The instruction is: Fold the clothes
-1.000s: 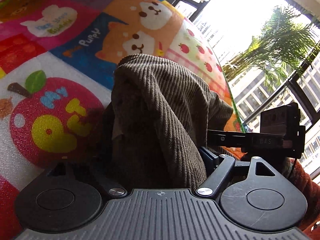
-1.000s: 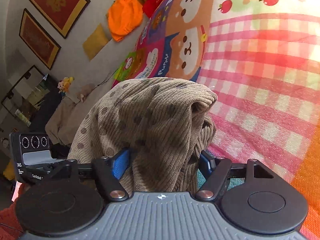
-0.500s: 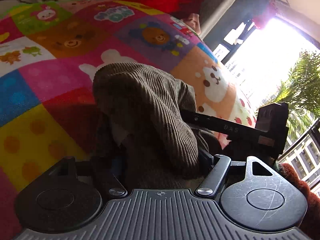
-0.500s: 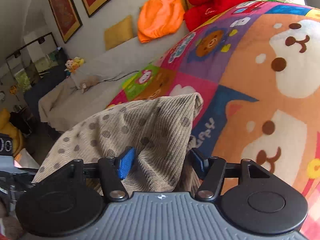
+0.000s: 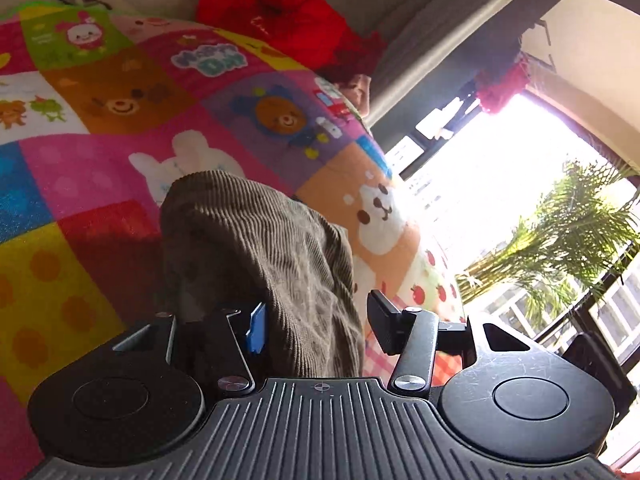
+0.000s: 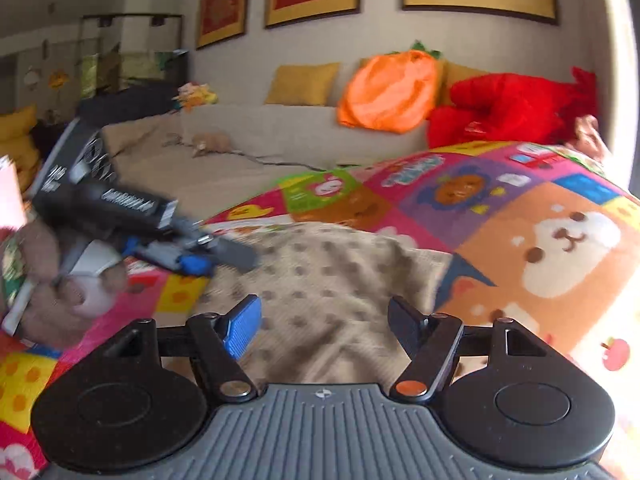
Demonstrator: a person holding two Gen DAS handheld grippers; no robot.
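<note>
The brown corduroy garment (image 6: 332, 280) is spread on the cartoon patchwork blanket (image 6: 520, 216), low in the frame's centre. The right gripper (image 6: 324, 324) is held with jaws spread above it. The left gripper (image 5: 316, 320) is likewise spread, with a raised fold draped between its fingers.

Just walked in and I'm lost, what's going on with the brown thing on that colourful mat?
A person is folding a brown corduroy garment on a cartoon play mat, holding a tool in each hand. Both tools are now open. In the right wrist view the garment lies spread on the mat in front of the right tool. In the left view, cloth bunches between the spread fingers of the left tool, unclamped.
</note>
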